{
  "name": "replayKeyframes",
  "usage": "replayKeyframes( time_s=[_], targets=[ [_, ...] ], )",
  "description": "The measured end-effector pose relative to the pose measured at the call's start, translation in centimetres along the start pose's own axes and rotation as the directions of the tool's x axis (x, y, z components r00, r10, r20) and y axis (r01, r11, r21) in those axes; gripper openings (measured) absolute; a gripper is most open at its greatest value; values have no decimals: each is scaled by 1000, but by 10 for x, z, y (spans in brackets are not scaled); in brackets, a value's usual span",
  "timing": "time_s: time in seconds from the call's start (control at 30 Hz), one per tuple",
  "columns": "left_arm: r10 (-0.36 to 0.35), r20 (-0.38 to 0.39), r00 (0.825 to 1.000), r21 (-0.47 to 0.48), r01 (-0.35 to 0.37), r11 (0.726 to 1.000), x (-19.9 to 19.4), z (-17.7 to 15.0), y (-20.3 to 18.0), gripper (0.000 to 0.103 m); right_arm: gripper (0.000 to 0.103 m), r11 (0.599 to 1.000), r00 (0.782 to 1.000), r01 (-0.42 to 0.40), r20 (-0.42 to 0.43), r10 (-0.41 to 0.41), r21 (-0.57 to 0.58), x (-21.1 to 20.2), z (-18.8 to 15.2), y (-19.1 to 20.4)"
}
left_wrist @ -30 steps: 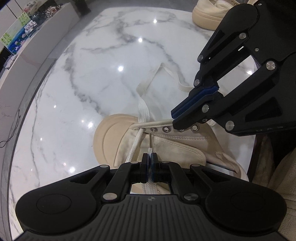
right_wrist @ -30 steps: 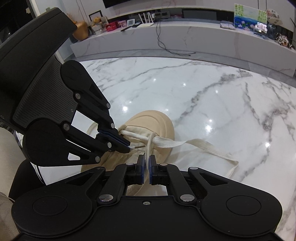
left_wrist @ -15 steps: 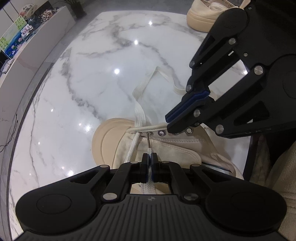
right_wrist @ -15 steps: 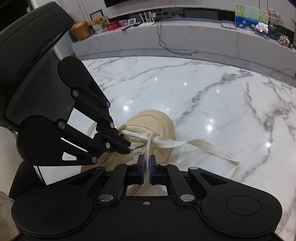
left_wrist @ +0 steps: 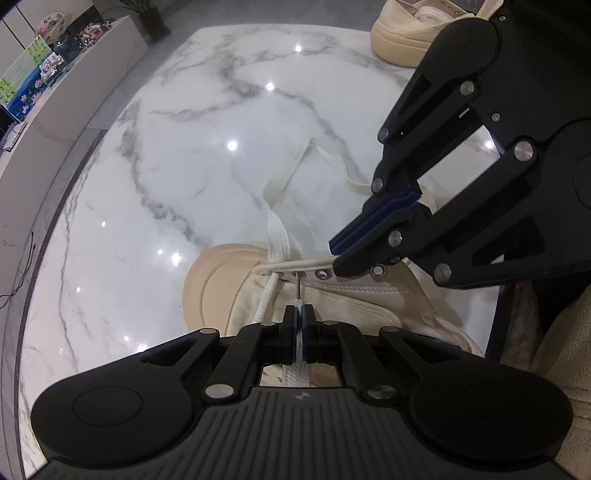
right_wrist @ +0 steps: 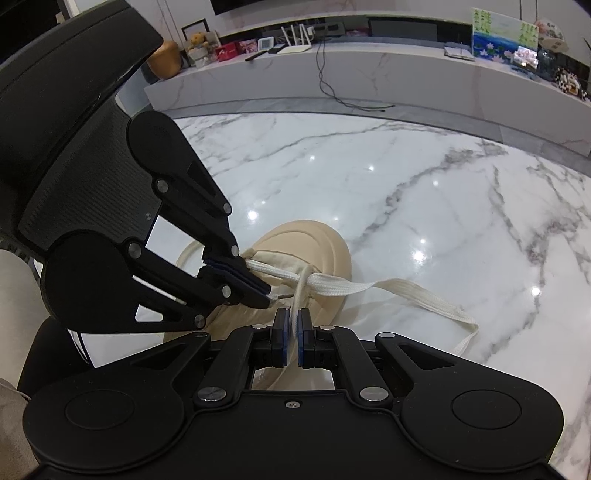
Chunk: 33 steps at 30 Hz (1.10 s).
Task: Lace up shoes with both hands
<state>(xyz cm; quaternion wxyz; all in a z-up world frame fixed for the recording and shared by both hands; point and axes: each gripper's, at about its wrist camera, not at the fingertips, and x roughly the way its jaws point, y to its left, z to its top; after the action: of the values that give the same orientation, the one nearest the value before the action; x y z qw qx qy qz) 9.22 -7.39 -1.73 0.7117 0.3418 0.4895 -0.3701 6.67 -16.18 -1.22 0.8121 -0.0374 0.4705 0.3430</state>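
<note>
Left tool (left_wrist: 298,314) clenched on the flat white shoelace (left_wrist: 277,236), metal aglet tip poking toward the eyelet row. Right tool (right_wrist: 293,325) pinching the lace's other strand, blue pads nearly touching. Cream canvas high-top shoe (left_wrist: 332,306) lying on the white marble bench (left_wrist: 166,166). Second cream shoe (left_wrist: 406,33) at far edge.

So the cream canvas sneaker (left_wrist: 332,299) sits on the round white marble table (left_wrist: 177,155), toe pointing away from both cameras. Its flat cream shoelace (left_wrist: 275,236) crosses over the toe end and trails out onto the table beyond. A second cream sneaker (left_wrist: 410,29) is way off at the far edge. A long white marble counter (right_wrist: 369,77) runs behind the table.
</note>
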Motion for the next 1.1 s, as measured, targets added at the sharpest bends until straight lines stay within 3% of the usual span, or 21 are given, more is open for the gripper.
replayKeyframes(
  time_s=[0.27,0.47,0.57,0.7,0.87,0.97,1.03,1.1],
  targets=[
    [9,53,999,-17,-8,1000,-3,7,0,1,4,999,999,-46,11,46,-1,-15,-4,-5],
    [16,66,998,-21,-15,1000,-4,8,0,1,5,996,1000,15,-19,-17,-86,-27,-12,-12],
    [20,74,997,-35,-17,999,-5,8,0,1,13,980,995,33,-88,-51,-197,-23,-22,-14],
    [31,80,996,-76,-25,997,-4,7,1,1,31,953,983,-7,-177,-49,-302,-12,-38,-16],
    [42,85,996,-94,-34,995,-4,6,1,1,31,925,967,-69,-254,-30,-373,11,-52,-10],
    [48,88,995,-105,-39,994,-5,5,0,2,30,928,965,-67,-261,-34,-367,14,-52,-11],
    [50,92,995,-109,-40,993,-5,4,0,2,25,931,964,-63,-264,-36,-359,16,-51,-12],
    [52,95,994,-110,-41,993,-5,4,0,2,8,935,963,-60,-267,-39,-350,17,-51,-13]
  ],
)
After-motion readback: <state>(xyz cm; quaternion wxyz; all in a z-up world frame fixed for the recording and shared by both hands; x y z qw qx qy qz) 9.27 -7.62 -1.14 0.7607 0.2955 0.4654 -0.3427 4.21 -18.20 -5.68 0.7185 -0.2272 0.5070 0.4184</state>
